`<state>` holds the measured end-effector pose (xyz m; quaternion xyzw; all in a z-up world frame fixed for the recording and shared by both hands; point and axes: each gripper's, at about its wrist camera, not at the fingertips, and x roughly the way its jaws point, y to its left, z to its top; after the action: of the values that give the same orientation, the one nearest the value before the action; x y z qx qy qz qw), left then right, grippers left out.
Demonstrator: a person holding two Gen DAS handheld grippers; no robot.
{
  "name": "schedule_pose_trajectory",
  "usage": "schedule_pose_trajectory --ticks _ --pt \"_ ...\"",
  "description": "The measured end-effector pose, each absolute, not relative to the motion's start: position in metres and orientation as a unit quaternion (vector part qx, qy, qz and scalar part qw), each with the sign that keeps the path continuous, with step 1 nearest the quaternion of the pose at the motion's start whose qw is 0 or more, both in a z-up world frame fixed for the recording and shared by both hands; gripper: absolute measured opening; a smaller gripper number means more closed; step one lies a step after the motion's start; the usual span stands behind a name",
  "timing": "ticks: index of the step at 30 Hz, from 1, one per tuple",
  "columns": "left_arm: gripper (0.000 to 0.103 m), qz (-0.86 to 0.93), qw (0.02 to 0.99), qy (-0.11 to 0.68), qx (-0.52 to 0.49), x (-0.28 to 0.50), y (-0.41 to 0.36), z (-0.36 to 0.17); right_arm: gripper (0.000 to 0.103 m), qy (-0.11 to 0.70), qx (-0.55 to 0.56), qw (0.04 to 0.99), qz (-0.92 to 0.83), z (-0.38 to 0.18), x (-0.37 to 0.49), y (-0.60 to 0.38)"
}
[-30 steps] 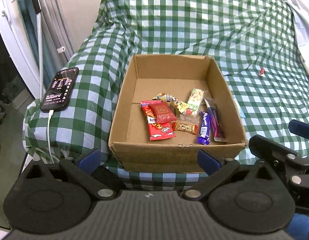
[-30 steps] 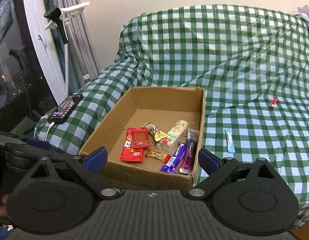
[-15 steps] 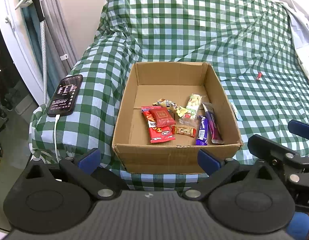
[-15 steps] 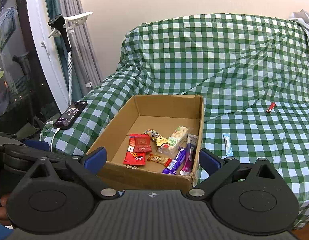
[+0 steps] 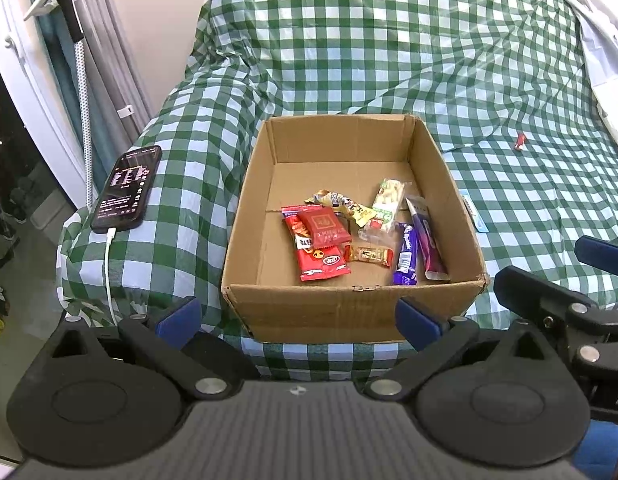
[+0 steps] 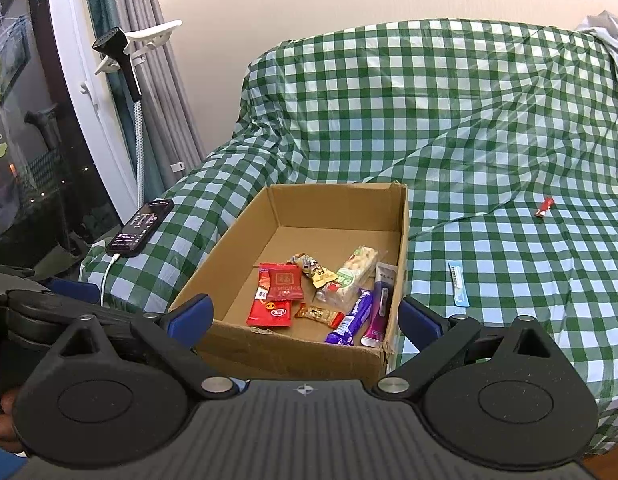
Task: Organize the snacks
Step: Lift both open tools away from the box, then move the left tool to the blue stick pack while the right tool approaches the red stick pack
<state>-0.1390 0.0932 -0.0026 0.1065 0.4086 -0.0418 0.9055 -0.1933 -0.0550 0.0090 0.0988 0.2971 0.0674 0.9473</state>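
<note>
An open cardboard box [image 5: 245,208] [image 6: 403,236] rests on the green checked cloth and holds several snacks: red packets [image 5: 321,240] [image 6: 277,292], a purple bar [image 5: 405,256] [image 6: 351,318], a purple tube [image 5: 427,240] and a pale nut bar [image 5: 389,196] [image 6: 355,270]. Outside the box lie a light blue stick [image 6: 457,289] [image 5: 473,213] just to its right and a small red candy [image 6: 545,207] [image 5: 520,141] farther right. My left gripper [image 5: 299,316] stands open in front of the box's near wall, holding nothing. My right gripper [image 6: 305,314] is open too, above the box's near right corner.
A phone [image 5: 127,188] [image 6: 141,227] on a white charging cable lies on the cloth left of the box. A white stand with a black head [image 6: 121,46] and curtains are at the far left by a window. White fabric [image 5: 605,48] lies at the far right edge.
Both grippers have drawn back and risen slightly from the box, so box and bed look smaller and lower. Nothing in the box or on the cloth has moved.
</note>
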Motion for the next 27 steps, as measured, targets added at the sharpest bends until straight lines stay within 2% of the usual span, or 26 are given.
schedule_pose_trajectory --ticks 15,27 --pt "0.103 -0.06 0.887 0.433 0.145 -0.099 0.04 -0.011 0.099 0.313 0.162 0.936 0.021 -0.016 -0.176 -0.11" --pt "0.103 -0.154 0.86 0.451 0.183 -0.04 -0.09 -0.025 0.099 0.308 0.207 0.922 -0.112 -0.045 -0.163 -0.231"
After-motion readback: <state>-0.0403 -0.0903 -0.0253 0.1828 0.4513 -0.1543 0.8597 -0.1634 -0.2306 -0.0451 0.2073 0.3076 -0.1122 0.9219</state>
